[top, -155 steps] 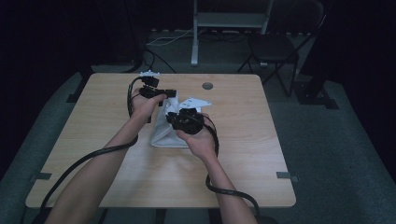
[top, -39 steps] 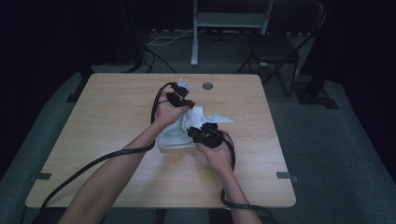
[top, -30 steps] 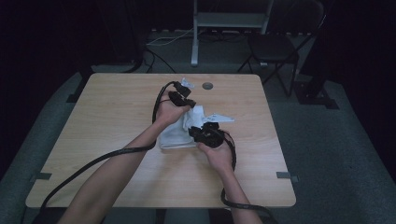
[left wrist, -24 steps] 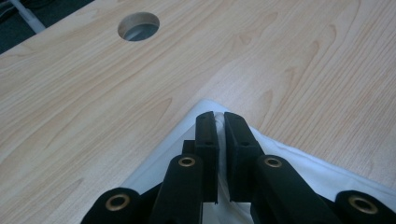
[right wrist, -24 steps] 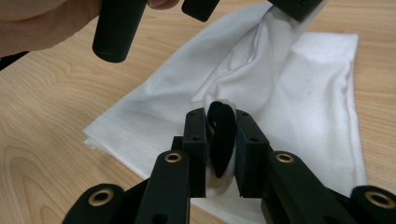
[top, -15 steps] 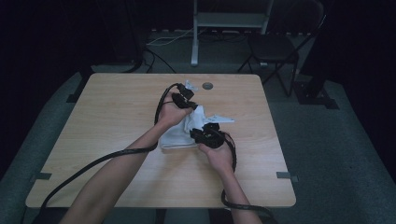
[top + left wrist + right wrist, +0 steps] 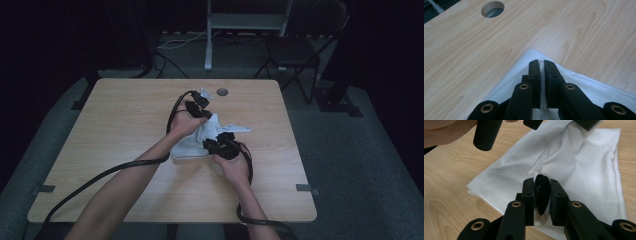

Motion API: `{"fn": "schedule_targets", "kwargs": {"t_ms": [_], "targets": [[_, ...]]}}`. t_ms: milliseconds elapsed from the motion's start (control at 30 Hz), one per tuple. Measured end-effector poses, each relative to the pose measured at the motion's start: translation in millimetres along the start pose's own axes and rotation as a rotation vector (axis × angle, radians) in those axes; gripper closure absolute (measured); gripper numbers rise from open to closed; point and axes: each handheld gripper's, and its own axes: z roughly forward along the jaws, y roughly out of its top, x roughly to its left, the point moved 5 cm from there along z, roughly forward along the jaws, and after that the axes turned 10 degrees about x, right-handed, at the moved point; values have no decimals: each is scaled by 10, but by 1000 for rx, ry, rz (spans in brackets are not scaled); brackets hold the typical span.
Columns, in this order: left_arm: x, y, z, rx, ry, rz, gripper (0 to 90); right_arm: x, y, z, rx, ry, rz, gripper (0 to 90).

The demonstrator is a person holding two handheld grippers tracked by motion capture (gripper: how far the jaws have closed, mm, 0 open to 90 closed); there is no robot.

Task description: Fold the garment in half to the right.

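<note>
A white cloth lies folded on the wooden table. My left gripper sits over the cloth's far edge, shut on a thin ridge of the fabric near a corner. My right gripper rests at the near right side of the cloth, shut on a bunched fold that looks dark between the jaws. In the right gripper view the cloth rises in a taut pleat toward the left gripper, and the left gripper's handle hangs at the top left.
A round cable hole lies just beyond the cloth. Black cables trail from both grippers across the near table. A chair and a metal stand are behind the table on the dark floor.
Since five seconds ago both hands have shifted right and the cloth has been drawn along with them. Over the last second the left gripper edged slightly nearer; the right has kept still.
</note>
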Motion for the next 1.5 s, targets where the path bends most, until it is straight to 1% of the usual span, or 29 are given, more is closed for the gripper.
{"fn": "schedule_targets", "kwargs": {"t_ms": [167, 233, 367, 500, 767, 833, 967, 1133, 1167, 1300, 1367, 1500], "targets": [[-11, -1, 13, 10, 8, 12, 849, 9, -2, 3, 2, 4, 4, 771], [-3, -18, 31, 21, 20, 22, 848, 16, -11, 21, 10, 10, 4, 770], [9, -31, 41, 29, 26, 20, 849, 39, -11, 42, 9, 20, 13, 771], [12, -37, 40, 35, 27, 23, 849, 61, -4, 64, 10, 26, 10, 770], [40, -73, 45, 55, 46, 36, 848, 128, -6, 121, 18, 44, 9, 770], [50, -84, 41, 64, 46, 41, 849, 142, 1, 134, 17, 47, 2, 770], [93, -117, 38, 81, 62, 48, 849, 179, 16, 171, 18, 58, 4, 770], [128, -135, 27, 90, 69, 49, 848, 214, 31, 205, 15, 65, 9, 769], [129, -129, 23, 79, 71, 42, 848, 211, 33, 203, 13, 66, 10, 769], [124, -100, 9, 55, 73, 37, 848, 175, 34, 169, -3, 67, 32, 766], [122, -95, 9, 54, 76, 43, 847, 159, 35, 151, -8, 67, 40, 764], [99, -93, 34, 40, 82, 37, 845, 142, 29, 138, -8, 65, 47, 759]]}}
